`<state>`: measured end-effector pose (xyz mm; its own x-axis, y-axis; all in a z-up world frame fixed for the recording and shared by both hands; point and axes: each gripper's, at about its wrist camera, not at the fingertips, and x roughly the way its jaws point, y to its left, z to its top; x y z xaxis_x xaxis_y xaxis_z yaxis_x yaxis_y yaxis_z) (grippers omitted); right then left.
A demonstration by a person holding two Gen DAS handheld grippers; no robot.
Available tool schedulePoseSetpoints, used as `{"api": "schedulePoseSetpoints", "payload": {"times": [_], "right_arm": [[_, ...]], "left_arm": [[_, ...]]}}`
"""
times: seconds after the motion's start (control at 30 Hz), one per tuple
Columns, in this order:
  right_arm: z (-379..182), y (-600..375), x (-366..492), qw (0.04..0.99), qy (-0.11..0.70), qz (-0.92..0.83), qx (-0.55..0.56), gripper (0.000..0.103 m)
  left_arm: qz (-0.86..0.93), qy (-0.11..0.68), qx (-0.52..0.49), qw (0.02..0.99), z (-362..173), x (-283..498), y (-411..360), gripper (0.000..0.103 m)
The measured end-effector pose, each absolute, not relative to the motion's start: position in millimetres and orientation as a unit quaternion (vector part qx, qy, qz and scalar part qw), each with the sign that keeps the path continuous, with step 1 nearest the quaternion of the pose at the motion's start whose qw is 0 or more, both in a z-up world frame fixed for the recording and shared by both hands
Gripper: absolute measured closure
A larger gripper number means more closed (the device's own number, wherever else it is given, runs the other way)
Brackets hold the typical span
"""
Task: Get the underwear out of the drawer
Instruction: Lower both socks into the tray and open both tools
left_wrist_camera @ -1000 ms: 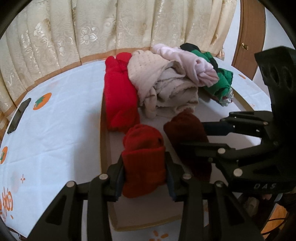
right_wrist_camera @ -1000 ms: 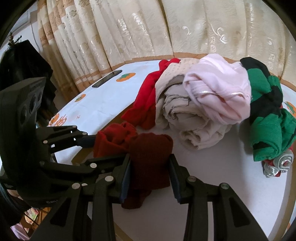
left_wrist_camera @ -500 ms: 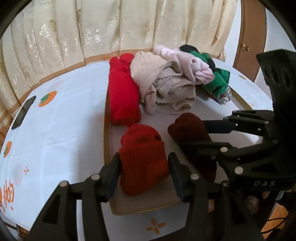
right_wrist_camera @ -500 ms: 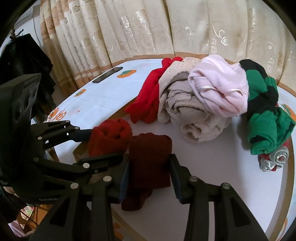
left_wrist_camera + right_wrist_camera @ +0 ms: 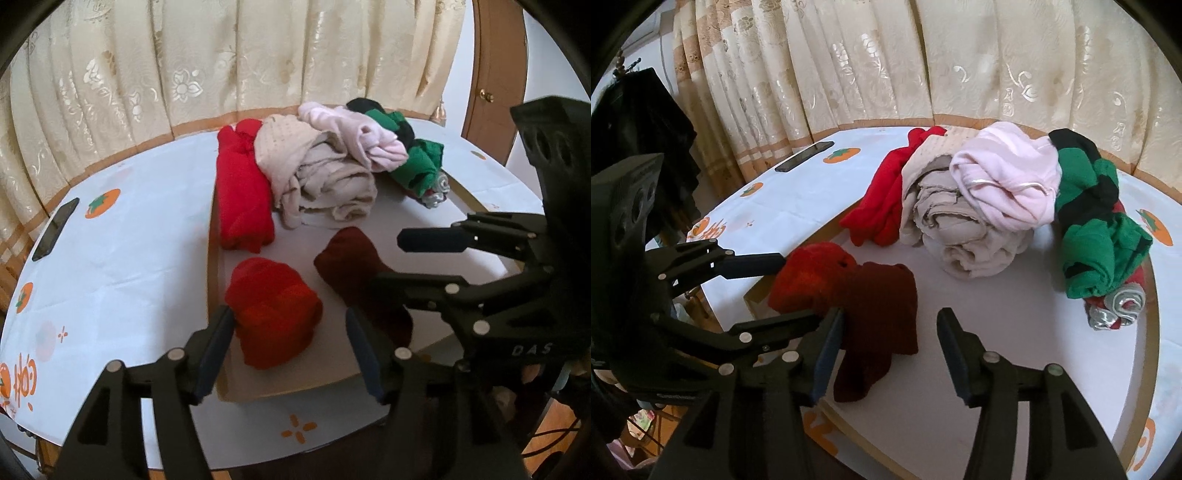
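Observation:
A shallow drawer with a wooden rim [image 5: 213, 258] and a white floor lies on the table. A bright red rolled garment [image 5: 273, 314] rests at its near left corner, between the fingers of my left gripper [image 5: 290, 334]. Those jaws are opening and a gap shows on the right side. A dark red rolled garment [image 5: 882, 306] lies beside it, between the fingers of my right gripper [image 5: 890, 326]. Its jaws are opening too, with the right pad clear of the cloth. Each gripper shows in the other's view: right gripper [image 5: 406, 262], left gripper [image 5: 783, 288].
At the drawer's far end is a pile: a red folded piece [image 5: 242, 206], beige cloth [image 5: 325, 177], a pink garment [image 5: 1004, 184] and a green and black one [image 5: 1097, 236]. A phone [image 5: 55, 229] lies on the tablecloth at the left. Curtains hang behind.
Both pairs of jaws have spread and let go of the red and dark red rolls, which now lie loose on the drawer floor. The left gripper has drawn back slightly.

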<state>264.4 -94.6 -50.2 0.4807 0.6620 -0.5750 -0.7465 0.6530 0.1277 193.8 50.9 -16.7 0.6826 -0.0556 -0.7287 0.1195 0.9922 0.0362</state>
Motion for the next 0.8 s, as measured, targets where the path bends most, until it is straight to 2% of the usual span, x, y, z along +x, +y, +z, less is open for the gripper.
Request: {"api": "schedulePoseSetpoints", "payload": {"times": [0.1, 0.17, 0.33, 0.57, 0.8], "right_arm": [[-50.4, -95.0, 262.7, 0.86, 0.3, 0.407, -0.071, 0.048], [-50.4, -97.0, 261.6, 0.86, 0.3, 0.406, -0.071, 0.048], [-49.8, -98.5, 259.3, 0.862, 0.297, 0.405, -0.07, 0.048], [-47.1, -104.8, 247.7, 0.865, 0.288, 0.404, -0.082, 0.047], [-49.3, -129.9, 219.5, 0.867, 0.276, 0.4, -0.114, 0.042]], "left_arm": [[-0.048, 0.396, 0.042, 0.916, -16.0, 191.1, 49.4, 0.039], [-0.043, 0.395, 0.044, 0.917, -15.8, 190.0, 49.1, 0.03], [-0.04, 0.39, 0.041, 0.919, -14.5, 186.3, 49.1, 0.014], [-0.052, 0.379, 0.059, 0.922, -12.7, 174.1, 37.9, 0.013], [-0.065, 0.377, 0.053, 0.923, -15.1, 161.5, 30.9, 0.013]]}}
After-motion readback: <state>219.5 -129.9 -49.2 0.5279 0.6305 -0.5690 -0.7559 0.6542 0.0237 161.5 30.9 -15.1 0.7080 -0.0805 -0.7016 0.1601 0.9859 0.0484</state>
